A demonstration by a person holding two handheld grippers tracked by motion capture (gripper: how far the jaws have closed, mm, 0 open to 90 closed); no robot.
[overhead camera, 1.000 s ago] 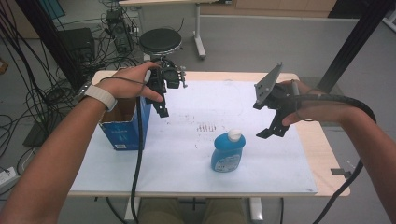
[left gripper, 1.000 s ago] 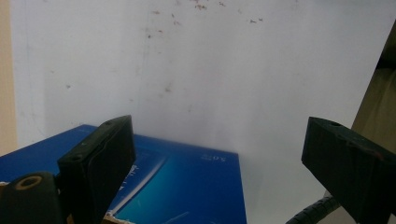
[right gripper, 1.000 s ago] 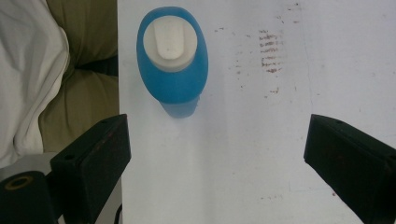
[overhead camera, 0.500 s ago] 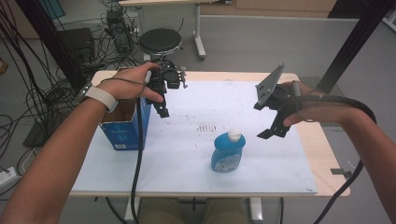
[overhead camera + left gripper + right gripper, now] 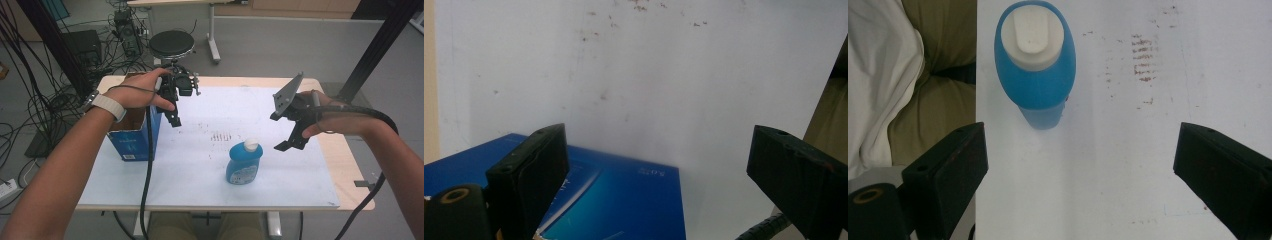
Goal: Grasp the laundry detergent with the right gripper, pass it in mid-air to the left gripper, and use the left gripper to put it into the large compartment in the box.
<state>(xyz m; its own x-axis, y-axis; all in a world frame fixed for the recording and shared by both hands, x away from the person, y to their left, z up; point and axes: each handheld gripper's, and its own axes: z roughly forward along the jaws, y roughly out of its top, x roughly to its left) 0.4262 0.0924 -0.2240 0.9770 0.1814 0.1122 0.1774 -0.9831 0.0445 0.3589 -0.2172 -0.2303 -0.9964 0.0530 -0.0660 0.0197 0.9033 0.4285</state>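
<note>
Blue bottle [image 5: 244,163] with a white flip cap [image 5: 252,145] stands upright on the white mat [image 5: 200,165], toward the near middle of the table, well apart from the open blue carton [image 5: 134,137] at the left edge. Right gripper [image 5: 290,135] hangs in the air just right of the bottle and a little above it, jaws spread wide, nothing in them; from its own camera the bottle [image 5: 1037,65] sits ahead and off to one side, not yet between the jaws. Left gripper [image 5: 172,112] is held over the carton's far corner, jaws likewise wide and empty; its camera looks down on the carton's blue flap [image 5: 614,200] and bare mat. The bottle looks like thin moulded plastic, flattened oval in section, probably smooth and a bit slick, likely to give under a hard squeeze. Fill level cannot be read through the tinted wall, so weight is a guess: moderate at most. Best hold, I'd judge, is across the narrow faces of the body below the shoulder, low enough not to topple it; the cap is small and rounded, a poor purchase. Light, firm pressure.
</note>
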